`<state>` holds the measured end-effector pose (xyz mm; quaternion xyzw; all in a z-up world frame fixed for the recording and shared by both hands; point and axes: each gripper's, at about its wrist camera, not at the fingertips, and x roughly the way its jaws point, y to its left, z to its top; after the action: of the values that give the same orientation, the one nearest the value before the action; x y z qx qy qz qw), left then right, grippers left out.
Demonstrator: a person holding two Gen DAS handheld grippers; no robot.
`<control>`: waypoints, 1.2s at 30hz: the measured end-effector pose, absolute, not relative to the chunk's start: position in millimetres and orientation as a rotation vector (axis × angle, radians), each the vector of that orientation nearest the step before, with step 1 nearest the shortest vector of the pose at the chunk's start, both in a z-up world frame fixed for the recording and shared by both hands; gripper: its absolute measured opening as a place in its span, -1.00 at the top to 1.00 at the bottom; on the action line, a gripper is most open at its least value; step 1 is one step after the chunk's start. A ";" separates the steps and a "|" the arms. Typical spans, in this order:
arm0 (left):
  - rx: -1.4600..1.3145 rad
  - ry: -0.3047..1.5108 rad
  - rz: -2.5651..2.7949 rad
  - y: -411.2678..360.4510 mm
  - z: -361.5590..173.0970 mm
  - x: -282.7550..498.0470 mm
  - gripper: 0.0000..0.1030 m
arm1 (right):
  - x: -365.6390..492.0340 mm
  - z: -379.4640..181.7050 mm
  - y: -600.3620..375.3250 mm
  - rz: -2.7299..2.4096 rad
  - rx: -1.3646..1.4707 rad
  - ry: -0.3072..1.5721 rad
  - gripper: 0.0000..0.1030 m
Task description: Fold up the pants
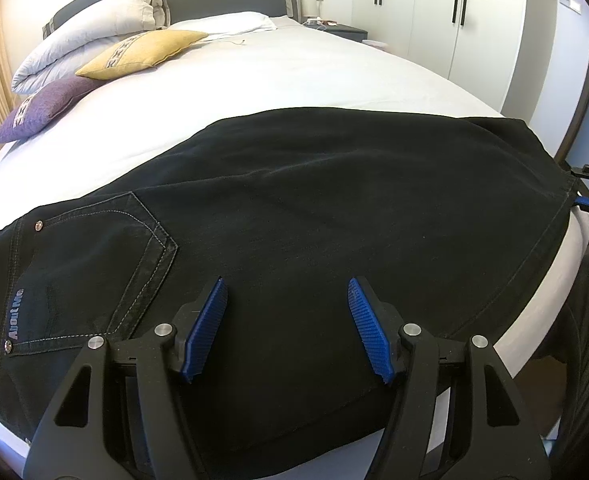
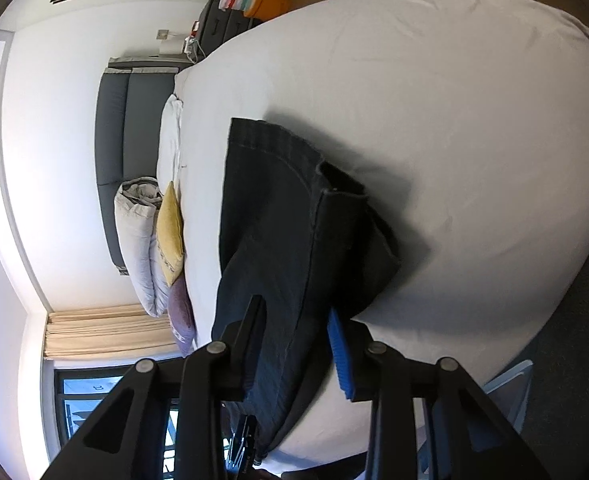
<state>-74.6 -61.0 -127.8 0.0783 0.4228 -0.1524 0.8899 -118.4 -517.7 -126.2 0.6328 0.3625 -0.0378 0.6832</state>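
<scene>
Black jeans (image 1: 294,208) lie flat across the near edge of the white bed (image 1: 254,80), back pocket and "AboutMe" label at the left. My left gripper (image 1: 288,322) hovers open over the jeans' near side, blue pads (image 1: 208,328) wide apart, holding nothing. My right gripper (image 2: 296,344) is rotated sideways at the leg end of the jeans (image 2: 278,240); the fabric runs between its two fingers, with the blue pad (image 2: 340,356) beside the cloth and the jaws still apart. It shows at the right edge of the left wrist view (image 1: 588,200).
Purple cushion (image 1: 42,108), yellow cushion (image 1: 142,54), a folded duvet (image 1: 90,32) and a white pillow (image 1: 222,24) lie at the headboard end. Wardrobe doors (image 1: 434,8) stand behind the bed. A nightstand (image 1: 346,32) is beside it.
</scene>
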 end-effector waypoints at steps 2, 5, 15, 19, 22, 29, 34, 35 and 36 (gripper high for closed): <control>0.164 0.877 -0.320 -58.9 -129.0 -74.6 -0.20 | -116.0 -124.4 -517.3 -0.068 1.418 0.799 0.33; 0.164 0.878 -0.319 -58.6 -129.7 -71.8 -0.20 | -108.5 -119.2 -515.8 -0.019 1.397 0.769 0.60; 0.171 0.879 -0.325 -56.1 -131.6 -66.0 -0.20 | -107.7 -111.1 -513.7 -0.065 1.267 0.792 0.93; 0.178 0.878 -0.326 -57.5 -130.7 -67.2 -0.20 | -120.8 -109.0 -510.6 -0.082 1.250 0.786 0.93; 0.188 0.872 -0.329 -57.6 -129.9 -69.4 -0.20 | -128.7 -120.4 -516.3 -0.120 1.272 0.789 0.93; 0.192 0.867 -0.320 -55.6 -136.5 -69.9 -0.28 | -129.6 -135.0 -517.2 -0.155 1.224 0.805 0.95; 0.182 0.849 -0.325 -57.0 -125.9 -73.6 -0.28 | -130.1 -104.9 -514.4 -0.126 1.166 0.764 0.95; 0.181 0.827 -0.331 -59.3 -119.5 -77.0 -0.28 | -131.2 -100.5 -513.2 -0.120 1.167 0.754 0.95; 0.185 0.805 -0.338 -61.7 -114.1 -80.2 -0.28 | -132.2 -93.5 -510.7 -0.113 1.152 0.745 0.95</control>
<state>-80.2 -61.7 -114.1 0.0894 0.3892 -0.1635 0.9021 -132.2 -510.7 -93.5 0.5317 0.3439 -0.0520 0.7722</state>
